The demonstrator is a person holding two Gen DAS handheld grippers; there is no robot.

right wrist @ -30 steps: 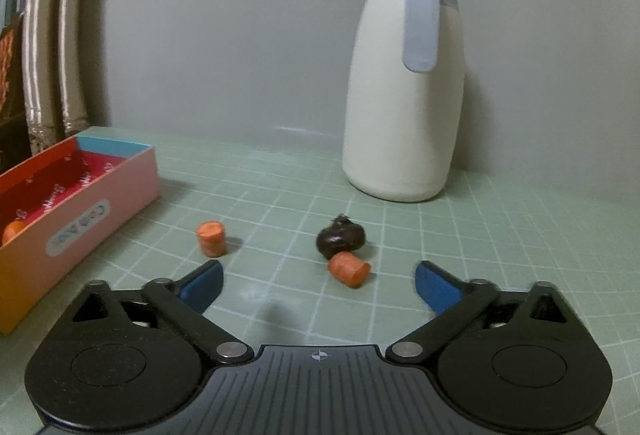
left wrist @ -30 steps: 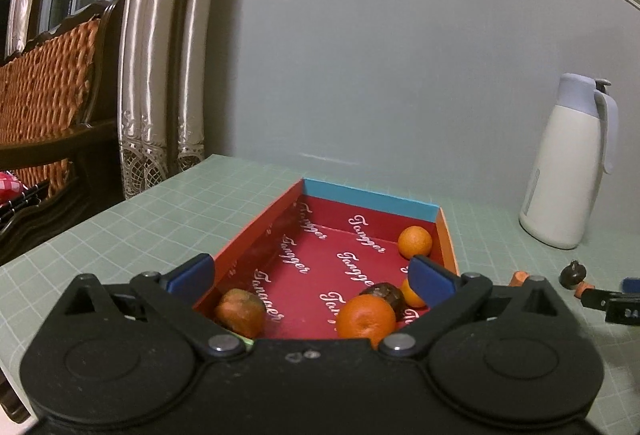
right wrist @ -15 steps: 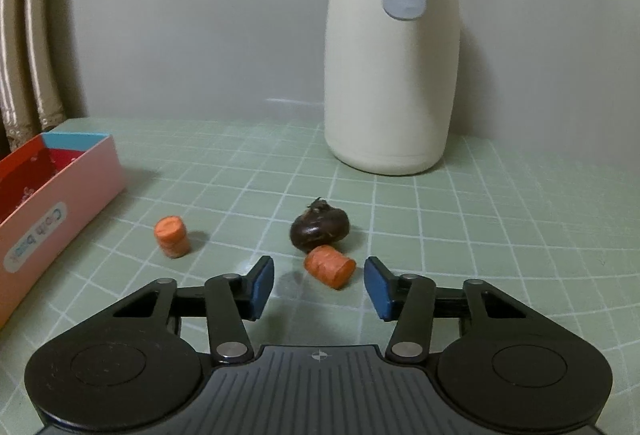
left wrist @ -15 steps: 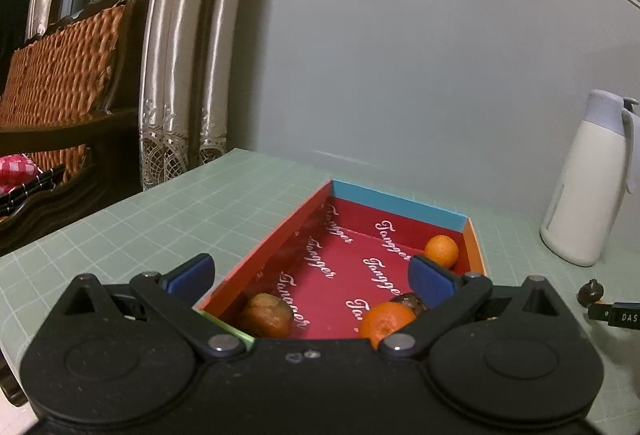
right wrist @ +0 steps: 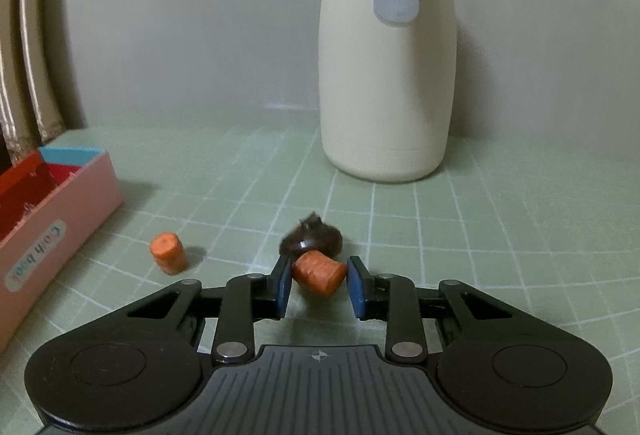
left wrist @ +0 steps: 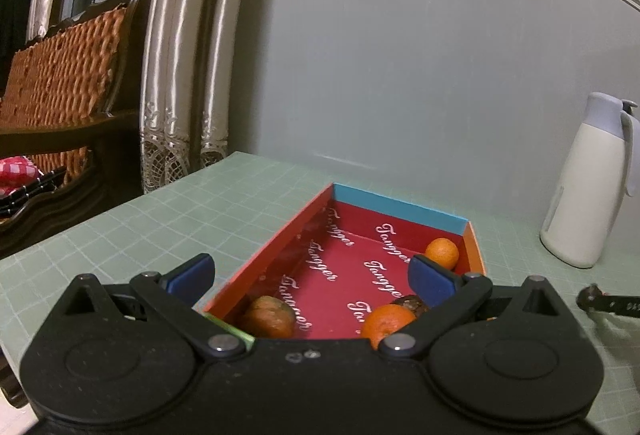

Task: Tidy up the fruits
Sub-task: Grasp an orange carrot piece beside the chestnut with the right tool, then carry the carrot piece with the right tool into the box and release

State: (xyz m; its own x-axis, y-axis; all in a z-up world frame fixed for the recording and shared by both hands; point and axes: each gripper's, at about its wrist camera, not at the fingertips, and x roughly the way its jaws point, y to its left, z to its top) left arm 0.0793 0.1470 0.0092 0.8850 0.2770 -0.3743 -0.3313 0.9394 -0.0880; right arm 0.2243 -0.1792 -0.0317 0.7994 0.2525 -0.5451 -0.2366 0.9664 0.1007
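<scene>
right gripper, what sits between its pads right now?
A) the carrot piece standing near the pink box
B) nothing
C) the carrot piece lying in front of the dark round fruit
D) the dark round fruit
C: in the right wrist view the right gripper has just been closing, its pads on either side of the lying carrot piece, with the dark round fruit just behind it and the other carrot piece off to the side.

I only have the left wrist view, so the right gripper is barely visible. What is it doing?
Observer: The right gripper has just been closing its jaws on a short orange carrot chunk lying on the green grid mat; its pads look to touch both ends.
Operator: Anything else loose?
Observer: A second orange carrot chunk stands upright, apart, nearer the pink cardboard box.
Operator: Anything crowding the grasp?
Observer: A dark brown bulb-shaped fruit sits right behind the gripped chunk.
</scene>
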